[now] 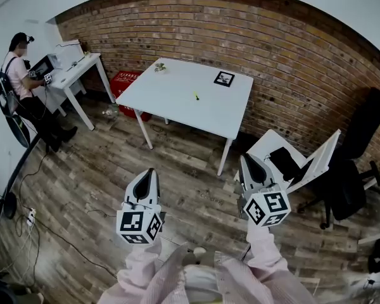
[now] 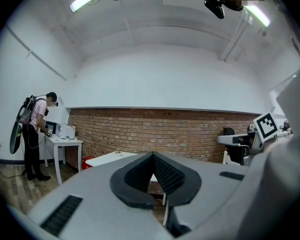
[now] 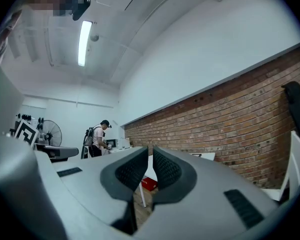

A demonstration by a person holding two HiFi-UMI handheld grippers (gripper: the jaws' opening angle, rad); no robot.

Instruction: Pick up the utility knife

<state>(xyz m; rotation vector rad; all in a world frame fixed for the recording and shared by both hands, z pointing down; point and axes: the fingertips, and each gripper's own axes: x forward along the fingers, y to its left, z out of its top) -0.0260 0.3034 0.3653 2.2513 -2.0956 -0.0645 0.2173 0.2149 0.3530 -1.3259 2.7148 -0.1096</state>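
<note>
In the head view, the grey two-jaw left claw (image 1: 148,177) and the grey two-jaw right claw (image 1: 249,163) are held level above the brown wood-plank floor (image 1: 177,170), each at the end of a pale pink sleeve (image 1: 266,258), and both point toward 12 o'clock. The left gripper view shows the ribbed black pads (image 2: 165,174) of the left claw pressed together with nothing between them. The right gripper view shows the right claw drawn in to a thin slit, also empty. The white square worktop (image 1: 171,100) stands well apart from both claws at 12 o'clock, in front of the red brick wall (image 1: 272,49). The utility knife (image 1: 196,95) shows only as a small yellow object lying near the centre of that worktop; its detail is too small to make out. A black-and-white square marker card (image 1: 224,78) lies flat at 1 o'clock from the knife, near the far edge. A small pale object (image 1: 159,67), not identifiable, sits at the worktop's 10 o'clock corner. A red plastic crate (image 1: 125,81) stands on the floor behind the worktop's left side. At 9 o'clock in the room, a person in a pink shirt (image 1: 19,75) stands at a second white desk (image 1: 76,71). At 3 o'clock stand a white folding chair (image 1: 316,160) and a black office chair (image 1: 361,138).
</note>
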